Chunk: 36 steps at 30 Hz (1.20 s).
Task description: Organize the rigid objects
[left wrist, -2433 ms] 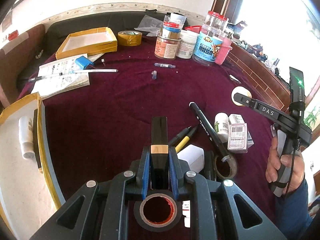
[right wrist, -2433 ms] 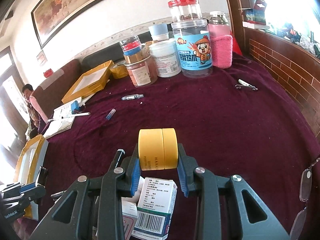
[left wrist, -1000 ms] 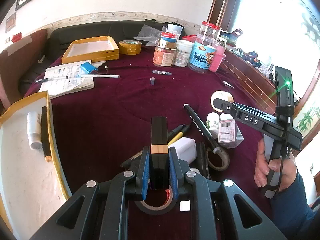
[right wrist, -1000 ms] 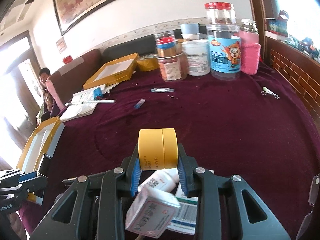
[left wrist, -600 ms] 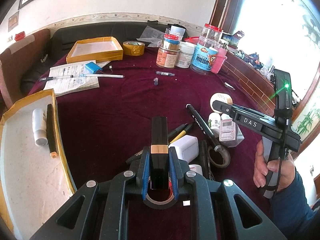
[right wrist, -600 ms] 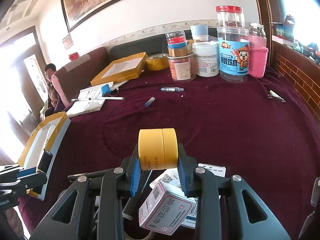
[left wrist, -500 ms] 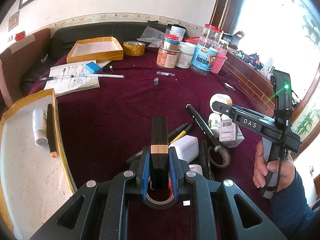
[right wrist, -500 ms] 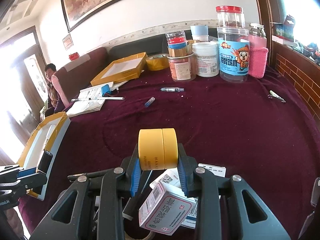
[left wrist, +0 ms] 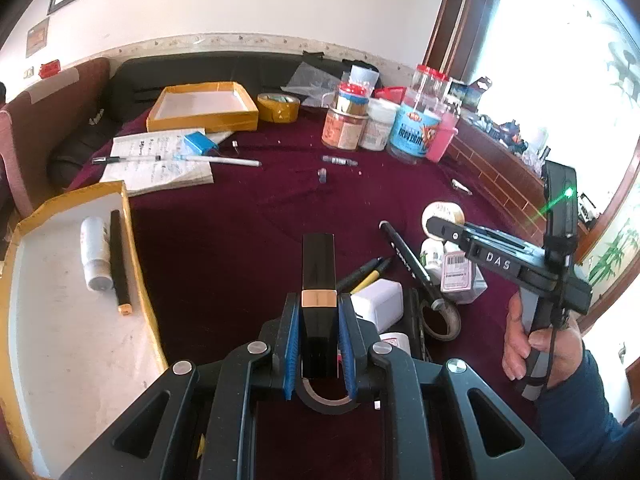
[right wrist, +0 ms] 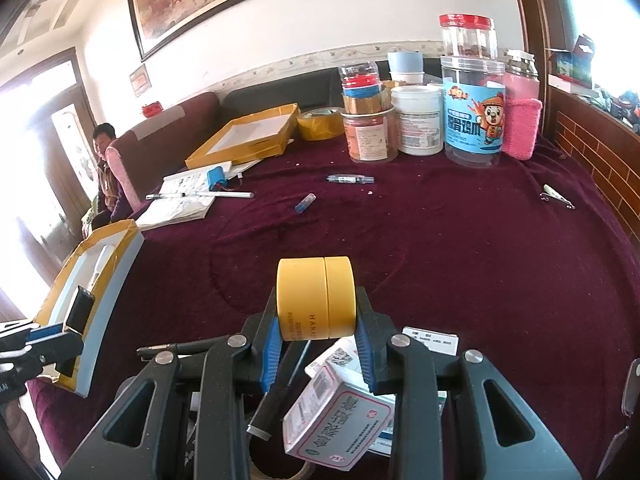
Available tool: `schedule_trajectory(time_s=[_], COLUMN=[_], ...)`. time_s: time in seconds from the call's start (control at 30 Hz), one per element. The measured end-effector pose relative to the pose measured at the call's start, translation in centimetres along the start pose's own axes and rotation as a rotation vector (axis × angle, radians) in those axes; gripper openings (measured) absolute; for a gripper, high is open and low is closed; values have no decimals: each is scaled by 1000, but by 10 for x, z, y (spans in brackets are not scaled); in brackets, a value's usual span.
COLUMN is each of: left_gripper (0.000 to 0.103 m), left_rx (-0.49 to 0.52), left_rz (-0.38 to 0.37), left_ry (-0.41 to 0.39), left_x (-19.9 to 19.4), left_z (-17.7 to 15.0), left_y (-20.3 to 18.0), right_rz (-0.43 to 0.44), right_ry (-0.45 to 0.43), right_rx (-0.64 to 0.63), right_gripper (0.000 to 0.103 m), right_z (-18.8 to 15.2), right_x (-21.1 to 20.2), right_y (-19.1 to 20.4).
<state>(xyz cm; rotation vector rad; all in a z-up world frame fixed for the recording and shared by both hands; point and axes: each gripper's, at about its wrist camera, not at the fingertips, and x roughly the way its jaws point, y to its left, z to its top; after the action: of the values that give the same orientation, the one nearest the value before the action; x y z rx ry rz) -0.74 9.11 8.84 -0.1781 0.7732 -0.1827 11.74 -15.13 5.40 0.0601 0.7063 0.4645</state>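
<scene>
Left wrist view: the left gripper (left wrist: 318,312) has its jaws pinched on a slim black box with a copper band (left wrist: 318,268), held above the maroon tabletop (left wrist: 240,240). Using that box as the mark, just right of it lie a white block (left wrist: 378,298), a yellow pen (left wrist: 370,276) and a long black marker (left wrist: 404,256); a tan tape ring (left wrist: 440,318) sits a little further right. Well to the left is the near yellow-rimmed tray (left wrist: 136,276), holding a white bottle (left wrist: 95,252) and a thin black stick (left wrist: 118,260). Far beyond the box stand jars (left wrist: 414,128) and a second yellow tray (left wrist: 202,106). To the right, a person's hand (left wrist: 536,344) grips the right gripper's handle.

In the right wrist view, the right gripper (right wrist: 316,312) has its jaws clamped on a yellow tape roll (right wrist: 316,296), lifted over a small carton (right wrist: 336,416) lying on the cloth.
</scene>
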Motion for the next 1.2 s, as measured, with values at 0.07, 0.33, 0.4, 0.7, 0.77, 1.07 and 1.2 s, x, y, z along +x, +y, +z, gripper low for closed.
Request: schedule_trajectory(time_s=[0.07,0.33,0.4,0.7,0.77,1.07,1.2], left_gripper=[18,18,18,18,18,18,18], left_rx=[-9,-63,-85,-149,-166,-243,-285], left_rz=[3,43,65,197,226,266,255], left_ry=[-10,-55,-64,-52,-24,98,132], left_x=[-4,-31,-37,-58,-55,-11,1], left_z=[1,-2,-2,-8,-7,7,14], left_y=[4,42,57,131,151,211,225], right_rz=[1,43,75,217,254,334,321], right_ry=[-2,17,31,139,169,312,392], right_rx=[-10,10,13,-70,-99,-183,-176], right_gripper=[31,31,31,31,31,31,31], right_z=[0,1,1,13,21,58,66], right_x=[1,-4,-5,4,10,73,119], right_y=[3,23,34,120,146,268,305])
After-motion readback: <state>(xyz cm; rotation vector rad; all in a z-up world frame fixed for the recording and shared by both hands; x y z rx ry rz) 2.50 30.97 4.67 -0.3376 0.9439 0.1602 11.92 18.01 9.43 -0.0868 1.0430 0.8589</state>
